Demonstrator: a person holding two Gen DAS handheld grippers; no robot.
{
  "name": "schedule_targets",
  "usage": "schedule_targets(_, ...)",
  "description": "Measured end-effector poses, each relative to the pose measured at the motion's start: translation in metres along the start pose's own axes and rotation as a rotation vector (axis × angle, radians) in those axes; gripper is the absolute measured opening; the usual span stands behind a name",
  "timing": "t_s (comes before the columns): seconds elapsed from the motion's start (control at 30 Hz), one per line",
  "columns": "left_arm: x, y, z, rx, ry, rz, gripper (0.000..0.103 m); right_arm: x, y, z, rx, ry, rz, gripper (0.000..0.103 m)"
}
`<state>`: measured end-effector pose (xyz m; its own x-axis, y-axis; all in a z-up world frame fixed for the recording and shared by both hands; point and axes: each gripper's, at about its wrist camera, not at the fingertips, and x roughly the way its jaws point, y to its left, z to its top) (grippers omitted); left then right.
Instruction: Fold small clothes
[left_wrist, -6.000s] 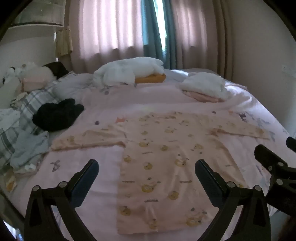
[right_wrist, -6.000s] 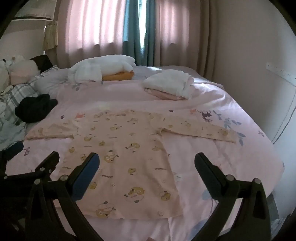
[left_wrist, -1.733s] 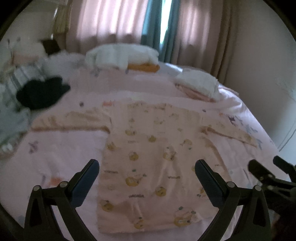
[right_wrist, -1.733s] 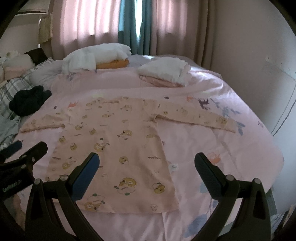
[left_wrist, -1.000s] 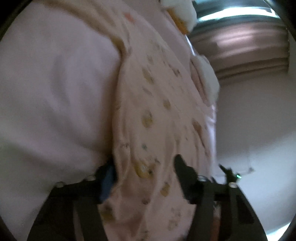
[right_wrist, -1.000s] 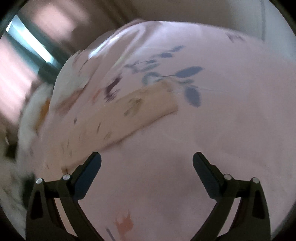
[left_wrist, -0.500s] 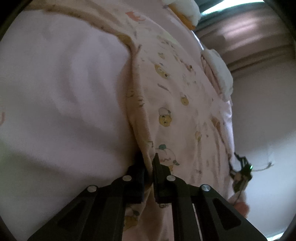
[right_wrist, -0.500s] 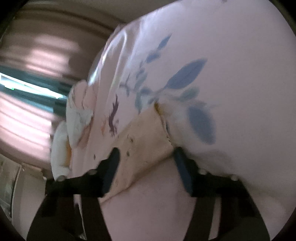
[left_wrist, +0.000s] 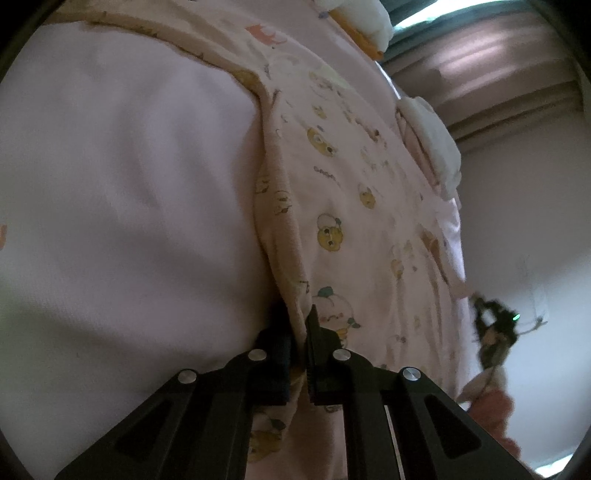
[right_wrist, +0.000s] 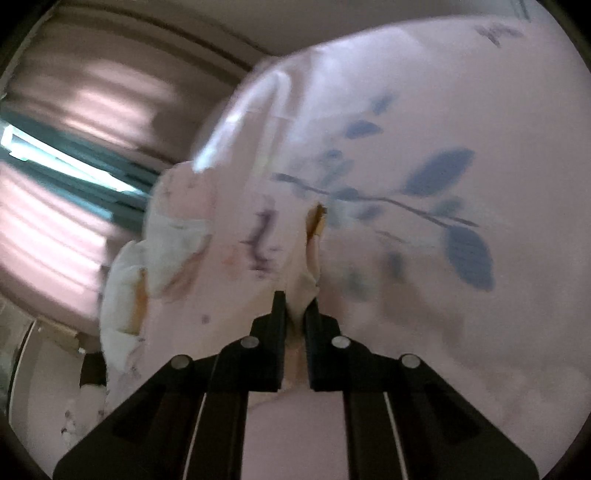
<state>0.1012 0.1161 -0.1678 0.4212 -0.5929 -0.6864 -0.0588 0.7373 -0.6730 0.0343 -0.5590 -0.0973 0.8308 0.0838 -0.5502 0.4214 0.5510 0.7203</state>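
Left wrist view. The left third of the frame is bare pink bedsheet (left_wrist: 122, 206), smooth, matte and softly creased. At centre, the small peach garment (left_wrist: 343, 206), a soft knit printed with yellow bear faces, lies spread on the sheet and runs from the lower centre to the upper left, where one sleeve stretches along the top edge. The left gripper (left_wrist: 300, 325) is at lower centre, its black fingers clenched on the garment's side edge, which is pinched up into a ridge between them. Nothing blocks the sight of this grip. At upper centre and upper right sit two white folded piles (left_wrist: 432, 147), the farther one lying on something orange; behind them hang ribbed pinkish curtains (left_wrist: 517, 62). At the right edge, blurred, the right gripper (left_wrist: 491, 332) and a part of the person's hand appear at the far side of the garment.

Right wrist view. Curtains with a teal strip fill the upper left; the white piles lie at the left, heavily blurred. At centre the right gripper (right_wrist: 295, 306) has just been closing and now grasps the cuff end of the garment's sleeve (right_wrist: 308, 266), which rises as a narrow fold from between the fingers. To the right, the sheet shows a blue leaf-and-branch print (right_wrist: 443, 206), not visible in the other view. This view does not show the garment's body or the left gripper.
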Motion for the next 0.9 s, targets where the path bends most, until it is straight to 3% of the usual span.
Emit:
schedule_targets(0.13, -0.001, 0.003, -0.001, -0.003, -0.008, -0.01, 0.009, 0.003, 0.063, -0.01, -0.085, 0.01, 0.097, 0.009)
schedule_targets(0.37, -0.006, 0.003, -0.006, 0.01, -0.021, -0.021, 0.009, 0.052, 0.194, -0.082, -0.278, 0.152, 0.228, 0.009)
schedule_targets(0.63, -0.006, 0.025, -0.008, -0.028, -0.018, -0.155, 0.009, 0.145, 0.3, -0.209, -0.431, 0.384, 0.3, 0.009)
schedule_targets(0.83, -0.005, 0.012, -0.015, 0.074, -0.064, -0.1, 0.009, 0.208, 0.343, -0.323, -0.549, 0.586, 0.292, 0.009)
schedule_targets(0.9, -0.004, 0.015, -0.014, 0.076, -0.072, -0.131, 0.009, 0.221, 0.349, -0.357, -0.594, 0.642, 0.28, 0.009)
